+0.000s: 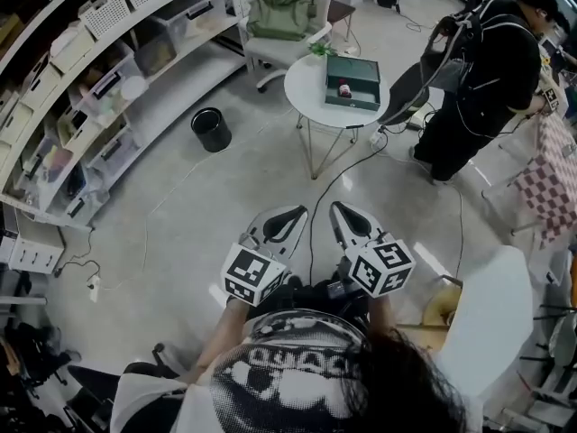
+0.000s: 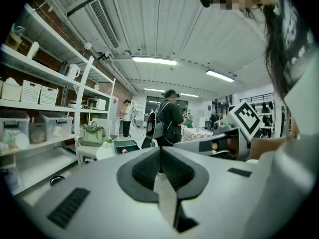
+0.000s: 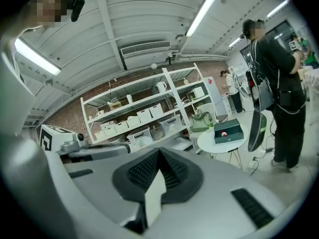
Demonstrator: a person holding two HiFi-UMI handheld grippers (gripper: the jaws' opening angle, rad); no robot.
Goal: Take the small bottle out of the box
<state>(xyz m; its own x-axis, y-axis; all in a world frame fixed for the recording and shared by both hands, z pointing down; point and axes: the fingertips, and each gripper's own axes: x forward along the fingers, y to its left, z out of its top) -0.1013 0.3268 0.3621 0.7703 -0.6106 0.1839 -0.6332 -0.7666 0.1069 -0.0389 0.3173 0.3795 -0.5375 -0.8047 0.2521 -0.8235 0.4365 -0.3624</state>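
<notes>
A dark green box [image 1: 352, 82] lies open on a round white table [image 1: 306, 88] far ahead of me, with a small red-capped bottle [image 1: 344, 88] inside it. The same box [image 3: 228, 132] and bottle [image 3: 225, 132] show small in the right gripper view, and the box [image 2: 125, 146] in the left gripper view. My left gripper [image 1: 285, 219] and right gripper [image 1: 347, 216] are held side by side close to my body, well short of the table. Both are shut, pads together, with nothing between them.
A person in black [image 1: 487, 79] stands right of the table. A white chair with a green bag [image 1: 281, 12] is behind it. Shelving with bins [image 1: 90, 88] runs along the left, a black bucket [image 1: 211, 129] stands on the floor, and cables trail across it. A white chair [image 1: 491, 318] is at my right.
</notes>
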